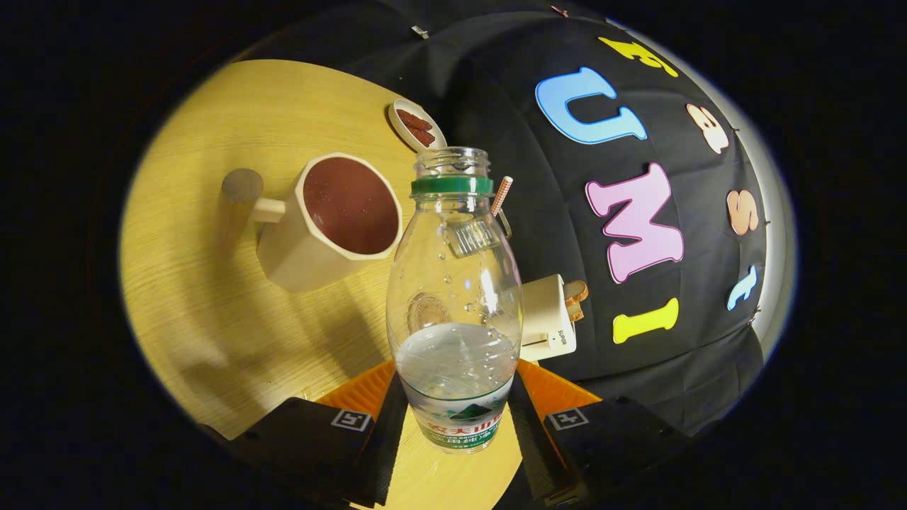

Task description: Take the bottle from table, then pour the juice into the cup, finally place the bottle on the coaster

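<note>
Gripper [457,414] clenched on bottle [453,297], uncapped, upright, partly full; cup [333,223] far left on table [212,212], brown inside.

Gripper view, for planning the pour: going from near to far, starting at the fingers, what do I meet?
Gripper shut on the bottle → cup beyond it → small dish near the wall.

I log a pale wood-grain table [234,142], warmly lit, with soft shadows across its near left part. On its far side I note a black cloth wall [496,92], creased, curving round to the right. At far right, a pale strip [776,234].
</note>
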`<state>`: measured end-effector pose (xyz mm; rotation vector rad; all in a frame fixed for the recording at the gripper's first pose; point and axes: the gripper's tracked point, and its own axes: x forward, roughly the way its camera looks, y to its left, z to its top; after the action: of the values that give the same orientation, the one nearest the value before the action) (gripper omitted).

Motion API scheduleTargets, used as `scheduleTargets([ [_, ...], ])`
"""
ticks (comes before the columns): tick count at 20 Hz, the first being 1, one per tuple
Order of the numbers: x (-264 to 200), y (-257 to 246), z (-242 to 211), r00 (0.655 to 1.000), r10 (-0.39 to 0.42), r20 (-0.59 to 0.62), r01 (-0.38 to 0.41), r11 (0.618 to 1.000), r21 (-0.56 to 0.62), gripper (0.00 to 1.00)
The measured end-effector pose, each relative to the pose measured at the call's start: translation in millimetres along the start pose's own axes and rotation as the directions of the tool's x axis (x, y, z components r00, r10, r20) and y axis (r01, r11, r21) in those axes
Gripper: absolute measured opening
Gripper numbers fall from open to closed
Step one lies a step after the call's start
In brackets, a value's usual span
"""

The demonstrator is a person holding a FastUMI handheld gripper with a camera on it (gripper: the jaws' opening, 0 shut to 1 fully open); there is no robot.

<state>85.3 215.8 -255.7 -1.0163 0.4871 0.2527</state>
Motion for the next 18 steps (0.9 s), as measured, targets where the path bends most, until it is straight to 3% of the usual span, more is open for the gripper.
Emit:
scheduleTargets([
  [18,10,-11,-6,0.997,-0.03,-0.073,0.01,0.965,-0.261,0.74],
])
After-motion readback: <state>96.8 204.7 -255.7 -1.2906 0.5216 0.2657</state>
